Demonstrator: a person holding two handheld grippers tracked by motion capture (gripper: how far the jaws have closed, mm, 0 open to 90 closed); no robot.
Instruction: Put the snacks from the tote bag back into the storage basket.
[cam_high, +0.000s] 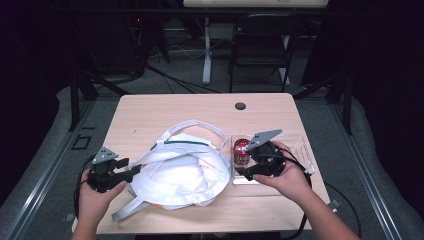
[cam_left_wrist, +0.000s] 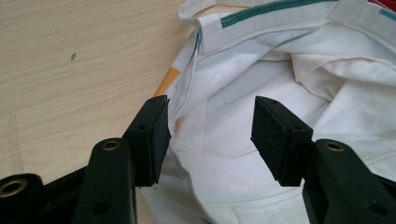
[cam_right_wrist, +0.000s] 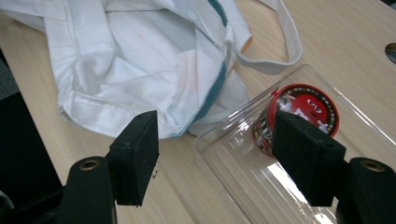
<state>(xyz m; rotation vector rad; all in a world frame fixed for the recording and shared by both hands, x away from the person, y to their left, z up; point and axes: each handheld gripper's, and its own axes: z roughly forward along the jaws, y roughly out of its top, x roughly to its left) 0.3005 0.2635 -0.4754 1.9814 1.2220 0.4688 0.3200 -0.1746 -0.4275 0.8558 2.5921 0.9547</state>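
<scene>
Pale wood grain runs across the table (cam_high: 150, 107), which stands in a dim room with a dark folding chair (cam_high: 260, 45) behind its far edge. On it lies a crumpled white tote bag (cam_high: 182, 170) with a green-trimmed hem, its straps looped loosely toward the far side. At the bag's left edge sits the left gripper (cam_high: 125, 172), its jaws spread well apart; in the left gripper view the bag's rim (cam_left_wrist: 187, 100) rests against the inner face of one jaw while the other stands clear above the cloth, so nothing is pinched. Just right of the bag lies a clear plastic tray (cam_high: 305, 150) with a red candy tub (cam_high: 241, 151) lying in its near-left end. The right gripper (cam_high: 245, 172) hovers over the tray's near end, jaws wide and empty; in the right gripper view one jaw partly covers the red candy tub (cam_right_wrist: 303, 107), and whether it touches it is hard to judge.
</scene>
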